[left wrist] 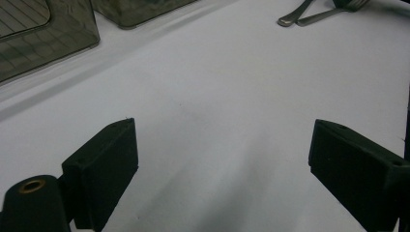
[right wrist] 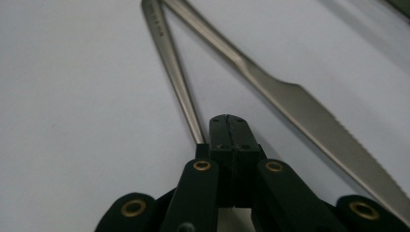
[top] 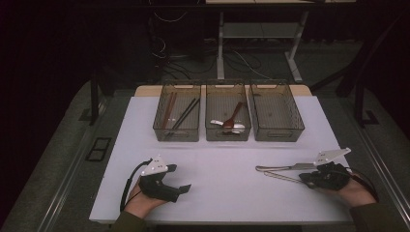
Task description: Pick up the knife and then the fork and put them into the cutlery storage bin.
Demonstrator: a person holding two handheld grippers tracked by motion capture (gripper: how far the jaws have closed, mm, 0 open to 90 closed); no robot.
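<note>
We have the right gripper point(top: 309, 178) low on the right side of the white table point(top: 227, 193), its jaws pressed together with no gap; in the right gripper view point(right wrist: 227, 130) their tip sits against the slim steel handle point(right wrist: 174, 72) that runs out ahead of it. Whether the handle is pinched between them or merely lies beside them we cannot tell. Just beside this handle lies a table knife point(right wrist: 309, 108) with a serrated edge; the two handles meet at their far ends and spread apart toward us, as the high view also shows for the knife point(top: 285, 167).

Our left gripper point(top: 183, 189) rests on the left side of the table, its jaws spread wide over bare tabletop, holding nothing point(left wrist: 222, 159).

Three dark mesh bins stand in a row at the far edge: the left bin point(top: 177, 130) holds chopsticks point(top: 183, 115), the middle bin point(top: 227, 133) holds spoons point(top: 231, 121), and the right bin point(top: 276, 131) is close to the knife's side. Nothing lies between the grippers and the bins.

There is faint stamped lettering near the handle's far end, too blurred for us to read.
</note>
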